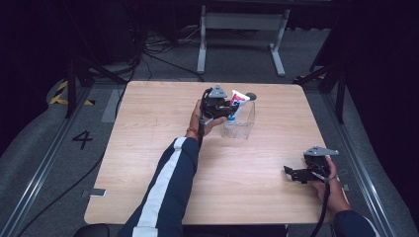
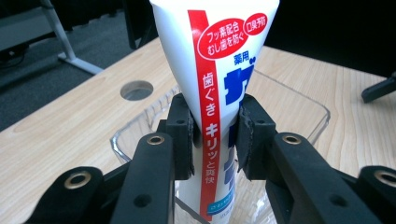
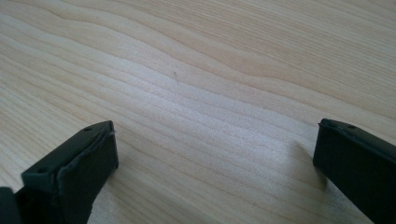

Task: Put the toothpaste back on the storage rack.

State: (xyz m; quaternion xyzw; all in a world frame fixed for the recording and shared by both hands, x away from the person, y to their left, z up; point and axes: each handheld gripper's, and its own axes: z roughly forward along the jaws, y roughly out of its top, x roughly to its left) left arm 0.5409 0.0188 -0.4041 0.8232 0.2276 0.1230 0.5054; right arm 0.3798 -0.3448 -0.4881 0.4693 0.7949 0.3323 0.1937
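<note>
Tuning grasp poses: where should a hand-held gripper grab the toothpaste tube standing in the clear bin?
Probably mid-body, as the left hand-held gripper does now: pads across the flat faces of the toothpaste tube, coming level above the near rim of the clear bin. The tube stands cap-down and widens upward, so slip is less likely.

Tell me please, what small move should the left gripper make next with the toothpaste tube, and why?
Probably lower it a little more, then let go. The left gripper has its fingers pressed on the toothpaste tube, which stands upright with its lower end already inside the clear container. Whether the tube touches the bottom is not visible.
</note>
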